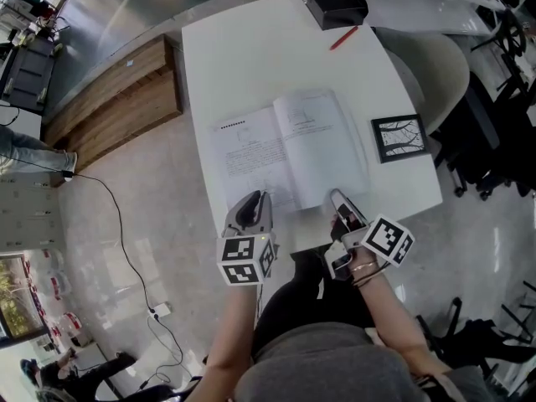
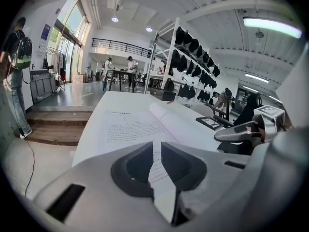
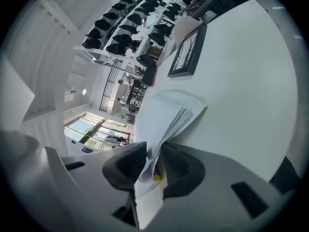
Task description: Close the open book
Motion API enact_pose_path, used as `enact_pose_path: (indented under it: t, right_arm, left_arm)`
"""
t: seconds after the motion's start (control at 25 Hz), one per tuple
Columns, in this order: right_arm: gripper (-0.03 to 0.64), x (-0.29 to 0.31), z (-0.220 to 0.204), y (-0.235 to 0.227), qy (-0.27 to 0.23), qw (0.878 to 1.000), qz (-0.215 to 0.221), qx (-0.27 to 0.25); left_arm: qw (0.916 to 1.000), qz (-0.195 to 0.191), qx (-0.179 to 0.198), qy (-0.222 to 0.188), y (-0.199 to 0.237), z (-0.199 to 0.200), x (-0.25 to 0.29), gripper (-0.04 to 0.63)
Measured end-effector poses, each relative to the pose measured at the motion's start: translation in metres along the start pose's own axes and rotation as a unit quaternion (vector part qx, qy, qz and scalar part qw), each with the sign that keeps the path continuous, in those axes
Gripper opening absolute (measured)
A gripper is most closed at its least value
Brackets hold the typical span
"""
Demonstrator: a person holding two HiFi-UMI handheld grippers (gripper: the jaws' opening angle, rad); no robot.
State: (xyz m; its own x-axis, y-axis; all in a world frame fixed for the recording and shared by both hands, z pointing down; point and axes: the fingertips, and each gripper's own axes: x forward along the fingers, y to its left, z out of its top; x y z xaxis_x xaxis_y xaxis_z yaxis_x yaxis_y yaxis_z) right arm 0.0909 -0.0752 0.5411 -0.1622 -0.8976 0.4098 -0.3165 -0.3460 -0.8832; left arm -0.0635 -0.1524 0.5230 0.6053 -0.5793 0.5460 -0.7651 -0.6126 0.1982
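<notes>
Open book is lying face up on the white table, spread flat toward the near edge, spine running from the near edge to the far edge.

Left gripper is sitting at the near edge of the left-hand page. Its jaws are drawn almost together, leaving only a thin slit, and a printed sheet is running down between the pads; they are pinching that page edge.

Right gripper is sitting at the near edge of the right-hand side of the book. Its jaws are partly closed and are clamping a bundle of right-hand pages. The bundle is fanning out beyond the pads and standing up off the table.

A framed picture is lying near the right edge, apart from the book. A red pen and a black box are lying by the far edge.
</notes>
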Motion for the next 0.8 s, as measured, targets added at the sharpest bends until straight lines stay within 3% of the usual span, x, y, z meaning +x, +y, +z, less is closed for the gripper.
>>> enact_pose_path:
  t: [0.44,0.8]
  right_arm:
    - [0.078,-0.002,-0.002,0.026,0.006,0.992,0.005,-0.129]
    - [0.066,-0.002,-0.009,0.048,0.007,0.968,0.002,-0.250]
  left_arm:
    - [0.9998,0.017,-0.012,0.001,0.006,-0.006,-0.009,0.051]
    - [0.9990,0.031,-0.030,-0.007,0.016,-0.009,-0.021,0.051]
